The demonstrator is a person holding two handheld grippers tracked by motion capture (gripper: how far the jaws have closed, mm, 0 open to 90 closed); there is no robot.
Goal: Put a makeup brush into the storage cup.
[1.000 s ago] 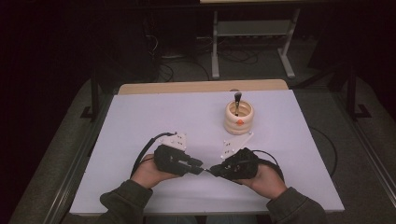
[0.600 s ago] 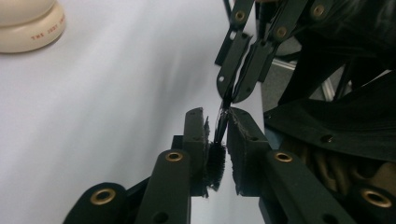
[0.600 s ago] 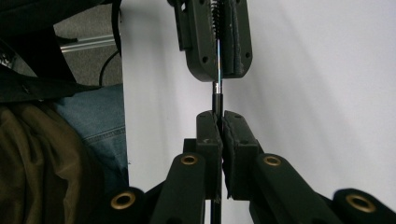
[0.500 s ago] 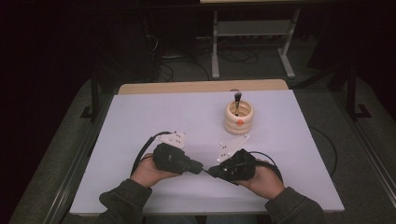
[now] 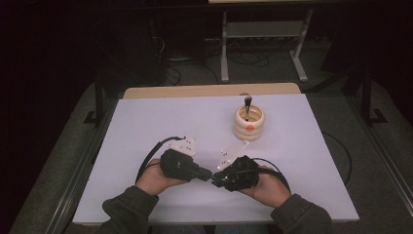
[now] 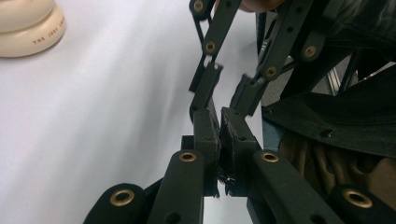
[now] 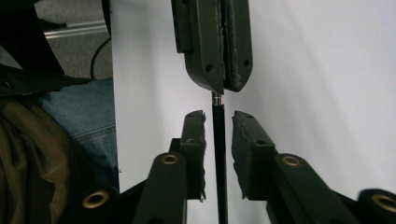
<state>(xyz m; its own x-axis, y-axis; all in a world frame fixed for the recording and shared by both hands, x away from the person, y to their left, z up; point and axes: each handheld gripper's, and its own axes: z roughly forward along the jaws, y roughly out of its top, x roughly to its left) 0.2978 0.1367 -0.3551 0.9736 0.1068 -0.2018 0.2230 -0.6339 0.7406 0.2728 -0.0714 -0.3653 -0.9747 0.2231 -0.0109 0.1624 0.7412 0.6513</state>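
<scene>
Handover at the table's [image 5: 146, 122] near edge, well to the person's side of the cream ribbed pot [image 5: 248, 124]: we see two hand-held grippers meeting tip to tip, w/ a thin black stick [image 7: 219, 158] passing between them. The left gripper [image 5: 207, 174] is clamped tight on the stick's metal-collared end. The right gripper [image 7: 218, 123] has its jaws apart, one either side of the shaft, and the pads are not touching it as far as we can tell. So the stick hangs from one grip only, nearer the person than the pot and a bit to its left. A second brush-like tool [image 5: 247, 103] stands upright inside the pot.

What we reckon could go wrong from here:
- If the left lets go before the right has closed, nothing holds the stick. It would drop to the table or, this close to the edge, onto the person's lap.
- The shaft is thin, round and smooth-looking. If the pads pinch it off-centre, it could roll or swing out of line.
- The tips are v. close together, so if the right closes too far fwd its pads may knock the left's jaws, not the shaft.

We'd judge the safe order as right closes first, then left opens.
</scene>
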